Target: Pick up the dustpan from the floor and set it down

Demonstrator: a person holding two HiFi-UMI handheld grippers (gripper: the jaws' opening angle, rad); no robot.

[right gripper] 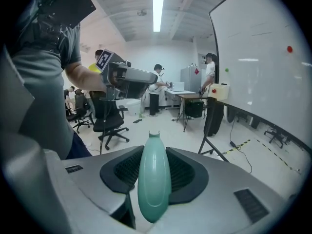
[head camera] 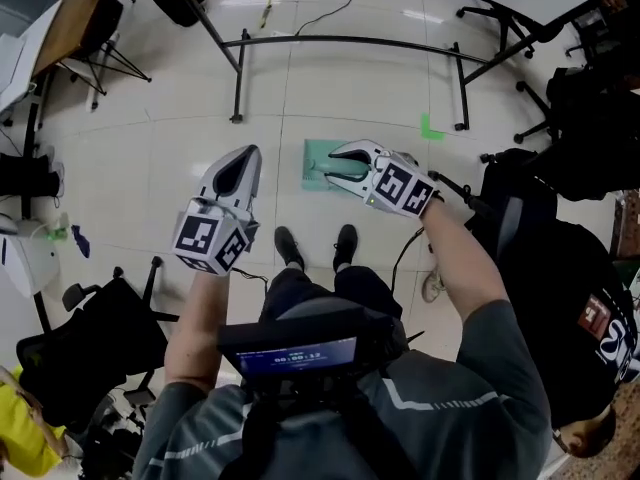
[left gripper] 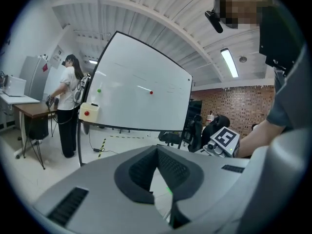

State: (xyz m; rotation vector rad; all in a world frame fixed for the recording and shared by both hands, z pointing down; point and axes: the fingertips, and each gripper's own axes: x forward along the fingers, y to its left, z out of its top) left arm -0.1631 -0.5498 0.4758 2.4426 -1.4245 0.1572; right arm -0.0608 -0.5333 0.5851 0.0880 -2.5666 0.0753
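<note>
Head view, L to R: left gripper (head camera: 245, 158) hangs idle, jaws together w/ nothing between them, well apart from the work. Dustpan (head camera: 317, 161), teal, is low over the floor (head camera: 150, 158), just ahead of the person's shoes (head camera: 290, 248); can't tell if it touches down. Right gripper (head camera: 338, 163) is clamped on its handle (right gripper: 154, 179), pads pressing both sides. Best approach, IMO: lower slowly, pan level, let go only once it rests flat; leave the left gripper clear.
</note>
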